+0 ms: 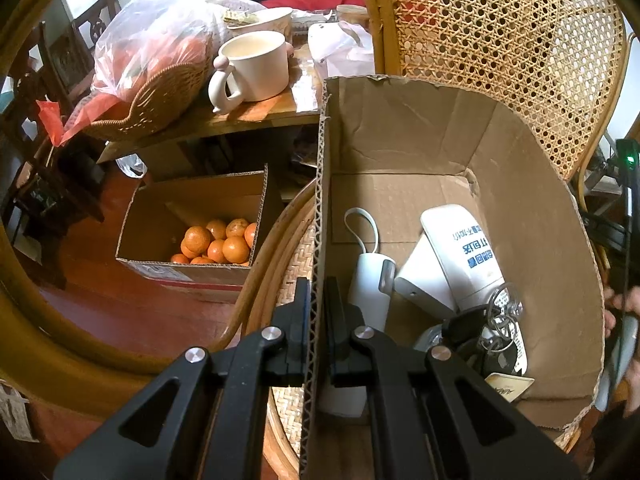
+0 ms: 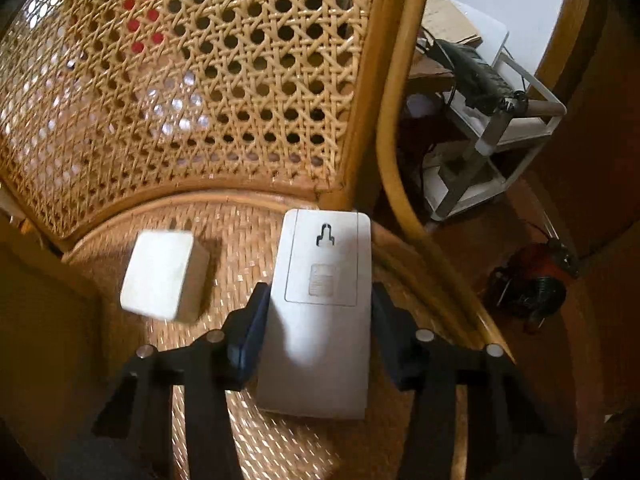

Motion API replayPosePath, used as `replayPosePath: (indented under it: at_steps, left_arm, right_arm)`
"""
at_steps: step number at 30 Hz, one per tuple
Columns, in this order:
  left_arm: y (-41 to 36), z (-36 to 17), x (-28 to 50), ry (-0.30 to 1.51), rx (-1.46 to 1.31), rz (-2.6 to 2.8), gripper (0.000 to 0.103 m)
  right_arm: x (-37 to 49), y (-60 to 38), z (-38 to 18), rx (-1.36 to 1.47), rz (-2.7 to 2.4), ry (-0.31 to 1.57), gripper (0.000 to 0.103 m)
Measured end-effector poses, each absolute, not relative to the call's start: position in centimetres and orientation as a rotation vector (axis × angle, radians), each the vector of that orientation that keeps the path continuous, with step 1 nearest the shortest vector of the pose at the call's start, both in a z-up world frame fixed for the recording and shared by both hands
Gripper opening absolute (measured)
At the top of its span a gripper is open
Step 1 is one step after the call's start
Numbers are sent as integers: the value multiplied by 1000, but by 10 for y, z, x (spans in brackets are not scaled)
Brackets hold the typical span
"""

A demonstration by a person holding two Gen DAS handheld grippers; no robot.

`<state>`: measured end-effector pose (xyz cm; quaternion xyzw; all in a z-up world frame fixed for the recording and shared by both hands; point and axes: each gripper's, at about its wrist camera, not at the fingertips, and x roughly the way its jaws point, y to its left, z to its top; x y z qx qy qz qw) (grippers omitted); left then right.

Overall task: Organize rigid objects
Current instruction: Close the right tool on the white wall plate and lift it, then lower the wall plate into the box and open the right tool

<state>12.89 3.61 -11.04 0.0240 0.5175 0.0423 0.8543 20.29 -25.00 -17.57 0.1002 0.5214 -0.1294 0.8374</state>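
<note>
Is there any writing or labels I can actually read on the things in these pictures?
White device in the cardboard box: blue Chinese print, upside down, too warped to quote.
Small card in the box: print too small to read.
White flat device on the chair seat: no words, only a hanging slot and a blurred embossed patch.

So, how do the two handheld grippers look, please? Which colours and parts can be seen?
Both are matte black. The left gripper has angular arms with triangular cut-outs, round silver bolts at the joints, and flat fingers with blue edges. The right gripper has the same build; its fingers carry dark blue pads.
</note>
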Motion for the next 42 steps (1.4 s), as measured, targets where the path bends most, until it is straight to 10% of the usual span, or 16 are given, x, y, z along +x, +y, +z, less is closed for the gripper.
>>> replayPosePath:
  at_steps: [42]
  left_arm:
    - [37, -108, 128, 1090, 46, 97, 6]
  right_arm:
    - [72, -121, -31, 147, 384, 788, 53]
